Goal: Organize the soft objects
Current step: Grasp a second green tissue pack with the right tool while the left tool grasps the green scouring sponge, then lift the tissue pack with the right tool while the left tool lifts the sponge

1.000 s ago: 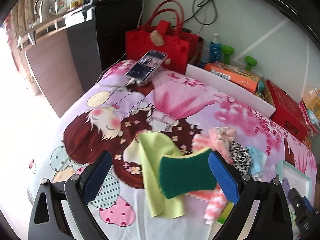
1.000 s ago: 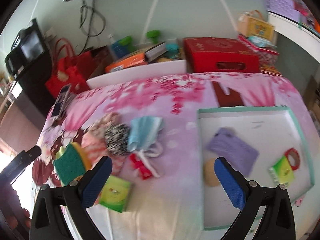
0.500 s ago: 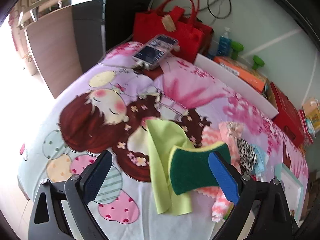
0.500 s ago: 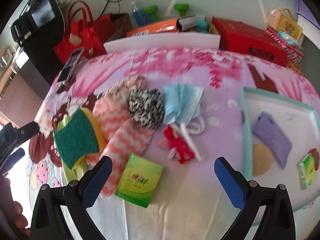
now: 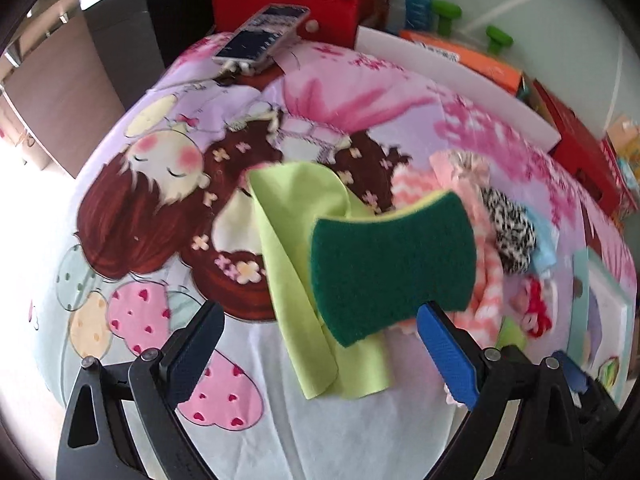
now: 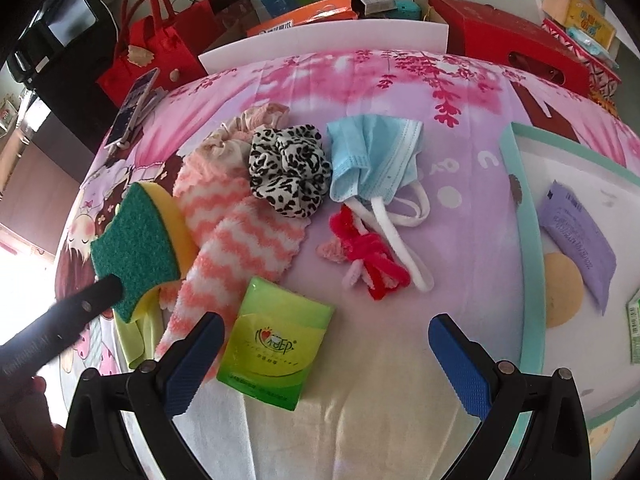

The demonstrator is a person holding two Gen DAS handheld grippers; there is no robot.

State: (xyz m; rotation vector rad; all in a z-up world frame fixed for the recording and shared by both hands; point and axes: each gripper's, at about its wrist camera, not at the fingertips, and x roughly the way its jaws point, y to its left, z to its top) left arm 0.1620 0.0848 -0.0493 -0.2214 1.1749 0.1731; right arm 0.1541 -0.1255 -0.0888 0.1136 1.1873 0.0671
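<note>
The sponge, green scouring side up over a yellow body, is the landmark here. In the left wrist view it lies between the fingers of the left claw, whose jaws are spread wide: the right fingertip sits at the sponge's near corner, while the left fingertip stands well apart from it, over the cartoon-printed sheet. Whether that right fingertip actually touches the sponge I cannot tell. In the right wrist view a dark finger of the left claw reaches the sponge's near edge.

Under the sponge and toward the left claw spreads a lime-green cloth. Just beside the sponge on its far side lies a pink-and-white striped fuzzy sock, and beyond that a black-and-white scrunchie, then a blue face mask. A red-and-pink fuzzy tie lies farther from the sponge, below the mask.

The right claw is also spread wide, hanging over the sheet with nothing between its fingers; a green tissue pack lies just beside its left fingertip. Well away from the sponge sits a teal-rimmed tray holding a purple packet.
</note>
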